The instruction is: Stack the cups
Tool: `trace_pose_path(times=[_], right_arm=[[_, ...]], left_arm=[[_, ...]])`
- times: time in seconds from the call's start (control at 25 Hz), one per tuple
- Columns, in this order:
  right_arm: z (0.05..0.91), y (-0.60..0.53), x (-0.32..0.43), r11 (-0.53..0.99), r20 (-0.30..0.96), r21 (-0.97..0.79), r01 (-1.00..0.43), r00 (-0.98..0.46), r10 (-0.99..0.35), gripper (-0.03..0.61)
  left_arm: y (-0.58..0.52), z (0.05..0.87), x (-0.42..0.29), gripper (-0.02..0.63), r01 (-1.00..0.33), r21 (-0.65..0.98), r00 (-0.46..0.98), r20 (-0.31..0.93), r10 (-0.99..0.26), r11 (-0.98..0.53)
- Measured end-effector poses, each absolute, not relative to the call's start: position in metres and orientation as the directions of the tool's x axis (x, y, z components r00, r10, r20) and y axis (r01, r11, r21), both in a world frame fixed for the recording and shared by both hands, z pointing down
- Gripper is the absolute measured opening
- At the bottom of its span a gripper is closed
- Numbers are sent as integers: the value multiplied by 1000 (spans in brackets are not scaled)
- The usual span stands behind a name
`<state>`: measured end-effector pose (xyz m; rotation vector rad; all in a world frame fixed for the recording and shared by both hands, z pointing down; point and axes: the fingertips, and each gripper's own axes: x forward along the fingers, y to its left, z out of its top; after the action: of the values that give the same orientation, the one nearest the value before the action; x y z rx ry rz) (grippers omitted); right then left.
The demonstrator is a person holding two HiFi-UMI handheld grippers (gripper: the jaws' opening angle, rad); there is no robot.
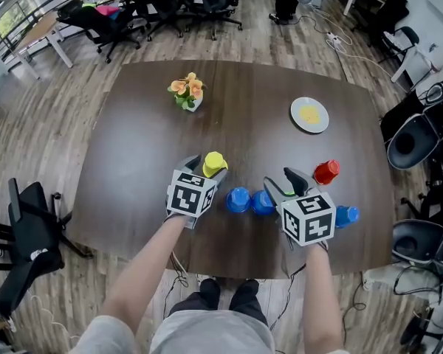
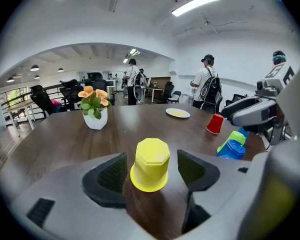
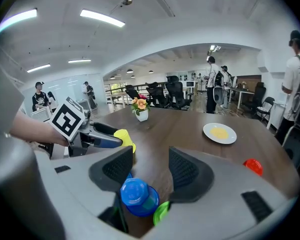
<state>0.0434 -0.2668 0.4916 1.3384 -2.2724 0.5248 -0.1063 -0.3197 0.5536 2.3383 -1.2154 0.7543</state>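
Observation:
A yellow cup (image 1: 214, 163) stands upside down on the dark table (image 1: 140, 161), between the jaws of my left gripper (image 1: 207, 168). In the left gripper view the yellow cup (image 2: 150, 159) has a gap to each pad, so the left gripper (image 2: 151, 170) is open. My right gripper (image 1: 281, 181) is open, with nothing between its pads (image 3: 121, 168). A blue cup (image 3: 134, 196) and a green cup (image 3: 161, 212) sit low under the right gripper (image 3: 150, 160). Two blue cups (image 1: 238, 200) (image 1: 263, 202) stand between the grippers. A red cup (image 1: 326, 172) and another blue cup (image 1: 347, 215) are to the right.
A white pot of flowers (image 1: 188, 93) stands at the far left of the table and a white plate with yellow food (image 1: 309, 114) at the far right. Office chairs (image 1: 159, 2) ring the table. People (image 2: 206, 86) stand in the room behind.

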Motion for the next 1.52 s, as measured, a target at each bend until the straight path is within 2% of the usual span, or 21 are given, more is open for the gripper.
trace_pose_path(times=[0.08,0.16,0.52,0.92,1.52], right_arm=[[492,-267,46,445,554,-96,-890,-419,-719,210],[493,-266,50,434,554,-100,-895,-413,-723,210],[494,-257,76,400,560,-112,-910,-390,-731,210],[485,-232,107,451,541,-135,-882,-447,-712,210],[491,-208,138,535,531,-174,-826,-537,-656,210]], left_arm=[[-322,560,-105,305,-824,107,487,636,-599,-556],[-324,562,-105,221,-819,95,486,638,-597,-566],[-309,517,-85,221,-805,45,497,597,-630,-592],[-267,468,-44,221,-830,8,464,565,-682,-558],[-224,482,-1,225,-874,12,393,609,-689,-487]])
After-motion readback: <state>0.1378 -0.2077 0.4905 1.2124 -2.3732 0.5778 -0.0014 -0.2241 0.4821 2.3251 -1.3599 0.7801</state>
